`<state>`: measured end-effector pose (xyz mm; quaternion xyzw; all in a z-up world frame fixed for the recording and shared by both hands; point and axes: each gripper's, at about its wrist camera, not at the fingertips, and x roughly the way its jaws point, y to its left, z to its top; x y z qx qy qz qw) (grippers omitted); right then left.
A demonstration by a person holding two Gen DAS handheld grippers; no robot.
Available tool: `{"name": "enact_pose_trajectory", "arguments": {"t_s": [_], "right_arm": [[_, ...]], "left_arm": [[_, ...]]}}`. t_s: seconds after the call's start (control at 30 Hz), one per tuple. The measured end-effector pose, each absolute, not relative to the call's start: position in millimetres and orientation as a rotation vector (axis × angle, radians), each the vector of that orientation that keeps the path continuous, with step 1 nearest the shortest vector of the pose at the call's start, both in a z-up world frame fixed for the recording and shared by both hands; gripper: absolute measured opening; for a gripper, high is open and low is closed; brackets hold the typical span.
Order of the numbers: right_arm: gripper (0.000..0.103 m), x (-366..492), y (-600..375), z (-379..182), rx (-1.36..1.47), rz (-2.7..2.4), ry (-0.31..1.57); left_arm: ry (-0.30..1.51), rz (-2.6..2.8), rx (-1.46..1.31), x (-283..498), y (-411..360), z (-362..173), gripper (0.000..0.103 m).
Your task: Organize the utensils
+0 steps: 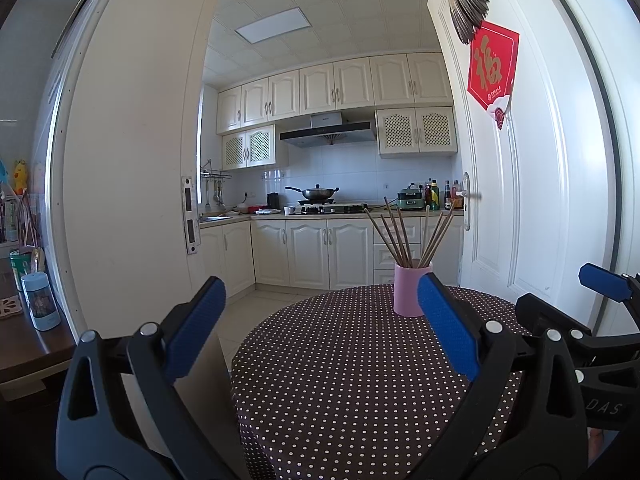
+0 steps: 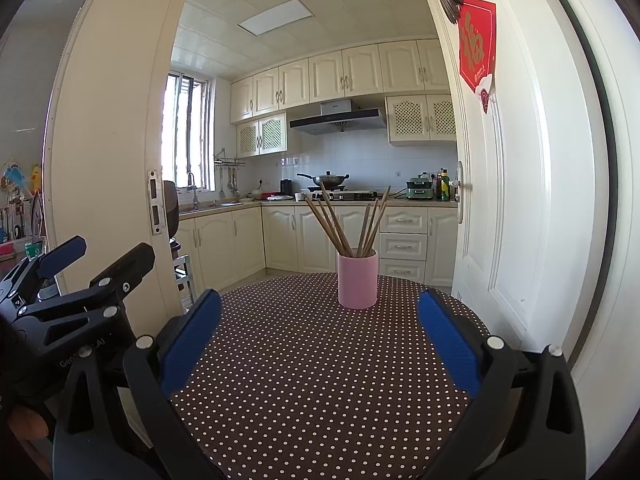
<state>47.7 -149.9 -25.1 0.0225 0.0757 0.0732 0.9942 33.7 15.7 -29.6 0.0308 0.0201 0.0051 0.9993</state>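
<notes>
Left gripper (image 1: 322, 330), black frame with blue ribbed pads, hangs wide open and empty over the near-left edge of the round table in a brown white-dotted cloth (image 1: 340, 380). Its right pad overlaps the base of the pink cylindrical holder (image 1: 406, 292) in the left wrist view; contact cannot be told from that view.

Left wrist view only: a dark wooden side table (image 1: 28, 348) at far left, carrying a pale blue lidded bottle (image 1: 40, 300) and a green tin (image 1: 20, 266).

Right wrist view only: a barred kitchen window (image 2: 188, 136) past the door frame, and the pink holder in full, clear of both blue pads. The holder stands upright at the far side of the table, thin brown wooden chopsticks (image 2: 346, 224) fanned out of its mouth.

Surroundings, left to right: white door frame (image 1: 132, 160); cream kitchen cabinets (image 1: 320, 92); a dark wok (image 1: 318, 192) on the stove; an open white door (image 1: 520, 160) with a red paper square (image 1: 492, 66).

Right gripper (image 2: 320, 338), same build, jaws spread wide, nothing between them, above the near table edge. Nothing lies between either gripper and the holder. Each gripper shows at the edge of the other's view.
</notes>
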Motion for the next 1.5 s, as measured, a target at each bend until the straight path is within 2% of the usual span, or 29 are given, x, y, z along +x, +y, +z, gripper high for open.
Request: {"name": "enact_pose_trajectory", "arguments": {"t_s": [1.5], "right_arm": [[0.095,70,-149,-43,0.052,0.142,0.201]], "left_arm": [[0.107,0.022,0.059,60,12,-50,0.095]]}}
